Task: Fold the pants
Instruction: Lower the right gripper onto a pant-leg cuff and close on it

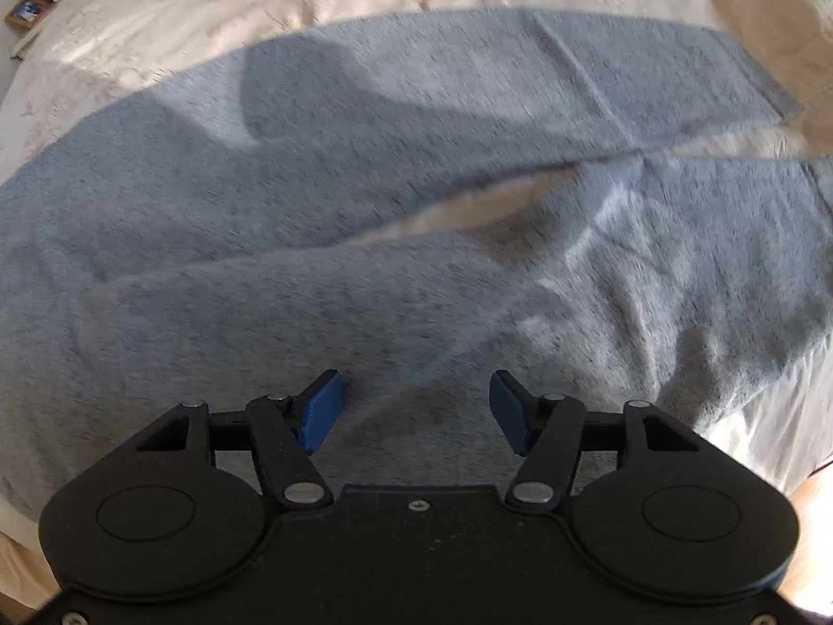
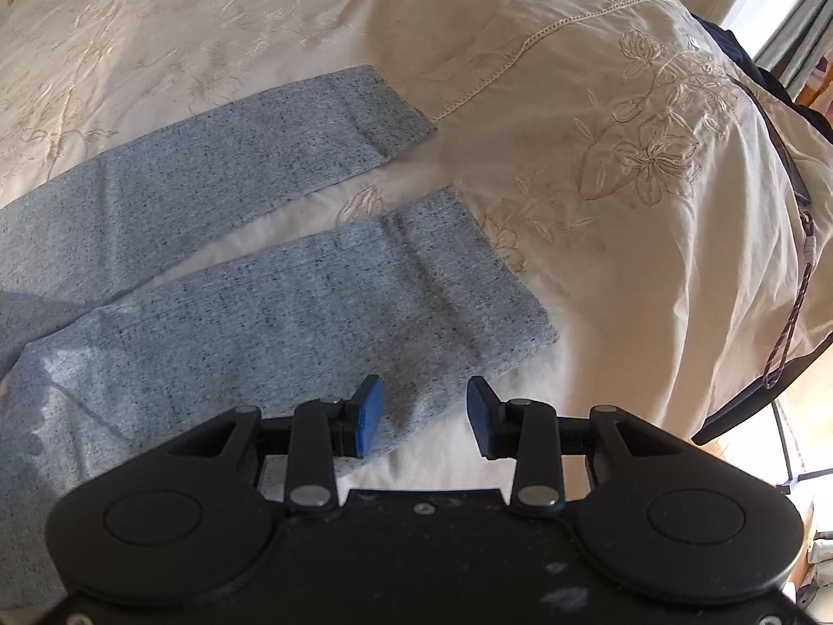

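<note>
Grey heathered pants [image 1: 323, 198] lie spread flat on a cream bed, the two legs running to the right with a strip of bedspread showing between them. My left gripper [image 1: 414, 411] is open and empty, hovering just above the near leg close to the waist end. In the right wrist view both leg ends show: the far leg [image 2: 234, 151] and the near leg [image 2: 312, 312]. My right gripper [image 2: 424, 414] is open and empty, over the near edge of the near leg by its cuff.
The cream embroidered bedspread [image 2: 598, 130] covers the bed. A dark strap and a patterned cord [image 2: 791, 307] hang at the bed's right edge. A nightstand with a lamp and a picture frame [image 1: 26, 10] stands at the far left. Wooden floor [image 1: 817, 510] shows beyond the near edge.
</note>
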`<state>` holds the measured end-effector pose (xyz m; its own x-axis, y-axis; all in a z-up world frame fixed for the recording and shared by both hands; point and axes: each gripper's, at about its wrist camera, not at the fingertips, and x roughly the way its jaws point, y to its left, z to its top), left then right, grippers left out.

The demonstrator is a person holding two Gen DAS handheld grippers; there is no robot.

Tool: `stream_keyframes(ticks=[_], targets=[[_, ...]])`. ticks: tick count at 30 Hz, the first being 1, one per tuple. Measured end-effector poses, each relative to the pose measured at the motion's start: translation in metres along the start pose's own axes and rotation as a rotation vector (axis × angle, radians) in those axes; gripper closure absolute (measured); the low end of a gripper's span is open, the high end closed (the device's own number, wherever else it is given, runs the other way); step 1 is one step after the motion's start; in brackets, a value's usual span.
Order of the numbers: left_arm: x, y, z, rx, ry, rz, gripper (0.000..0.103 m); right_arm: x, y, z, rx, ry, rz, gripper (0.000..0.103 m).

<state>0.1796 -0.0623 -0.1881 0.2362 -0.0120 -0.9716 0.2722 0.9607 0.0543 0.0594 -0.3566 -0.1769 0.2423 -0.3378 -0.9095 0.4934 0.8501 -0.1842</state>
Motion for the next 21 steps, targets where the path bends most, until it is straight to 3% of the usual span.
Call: stream_keyframes(ticks=[3, 9, 13, 16, 21], targets=[[0.02, -0.028, -0.002, 0.023, 0.052, -0.015, 0.039, 0.006, -0.018, 0.002, 0.007, 0.004, 0.001, 0.065], [0.016, -0.068, -0.004, 0.081, 0.055, -0.159, 0.039, 0.023, -0.042, 0.002, 0.035, 0.023, 0.018, 0.065], [0.008, -0.079, -0.007, 0.115, 0.026, -0.123, 0.04, 0.037, -0.052, 0.006, 0.076, 0.041, 0.065, 0.065], [-0.008, -0.065, -0.007, 0.059, -0.019, -0.131, 0.043, 0.047, -0.048, 0.011, 0.077, 0.049, 0.092, 0.065], [-0.036, -0.03, -0.004, -0.023, -0.147, -0.045, 0.043, 0.064, -0.04, 0.017, 0.076, 0.101, 0.145, 0.067]])
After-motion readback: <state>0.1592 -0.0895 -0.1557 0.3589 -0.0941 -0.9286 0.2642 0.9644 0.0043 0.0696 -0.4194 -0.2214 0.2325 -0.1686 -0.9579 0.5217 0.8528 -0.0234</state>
